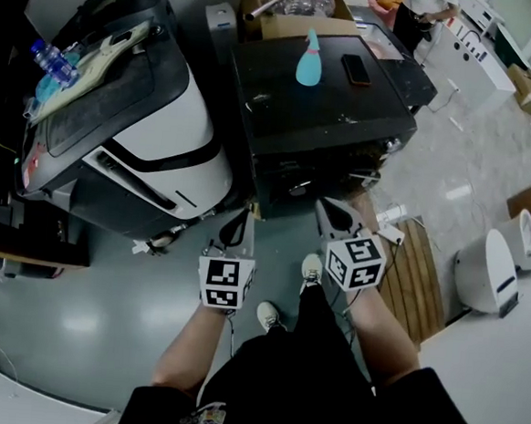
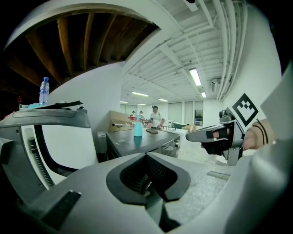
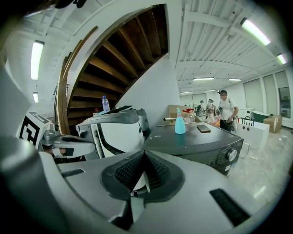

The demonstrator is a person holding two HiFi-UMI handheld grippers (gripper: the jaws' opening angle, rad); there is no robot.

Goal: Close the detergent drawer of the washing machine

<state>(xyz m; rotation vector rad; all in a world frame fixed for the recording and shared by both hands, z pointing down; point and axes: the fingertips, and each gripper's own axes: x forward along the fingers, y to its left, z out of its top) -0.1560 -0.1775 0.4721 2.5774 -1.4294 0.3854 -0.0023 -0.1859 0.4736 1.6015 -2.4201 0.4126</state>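
Observation:
The black washing machine (image 1: 320, 119) stands ahead of me, with a teal spray bottle (image 1: 309, 60) and a dark phone (image 1: 355, 69) on its lid. Its front panel with a round knob (image 3: 231, 154) shows in the right gripper view; I cannot make out the detergent drawer there. My left gripper (image 1: 236, 228) hangs in the air short of the machine's front left corner, shut and empty. My right gripper (image 1: 335, 217) is level with it near the front panel, also shut with nothing between its jaws. Each gripper shows in the other's view: the right gripper (image 2: 206, 135), the left gripper (image 3: 68, 148).
A large white and dark appliance (image 1: 152, 138) stands close on the left, with a water bottle (image 1: 53, 60) on top. A cardboard box (image 1: 286, 7) sits behind the washer. A wooden pallet (image 1: 418, 275) and a white round device (image 1: 490, 270) lie to the right. People stand far back.

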